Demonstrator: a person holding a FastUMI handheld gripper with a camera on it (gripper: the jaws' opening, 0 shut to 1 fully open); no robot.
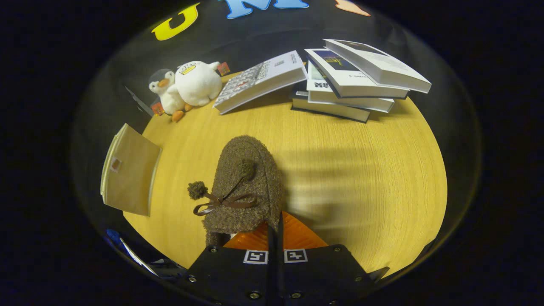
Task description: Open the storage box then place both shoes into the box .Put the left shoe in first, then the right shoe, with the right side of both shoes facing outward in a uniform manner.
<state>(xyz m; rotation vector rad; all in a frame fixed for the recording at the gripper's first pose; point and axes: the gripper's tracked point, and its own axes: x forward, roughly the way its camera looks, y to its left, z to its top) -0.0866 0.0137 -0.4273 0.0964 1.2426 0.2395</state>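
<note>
your gripper (275, 229) fingers pinch the brown slipper's (244, 187) rear rim, held above the table (361, 170); boxing seems underway; storage box unconfirmed

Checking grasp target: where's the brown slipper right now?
In the gripper view, the fuzzy brown slipper with a ribbon bow lies on the round wooden table, its heel end at the closed tongs, right of the tan box lid.
</note>
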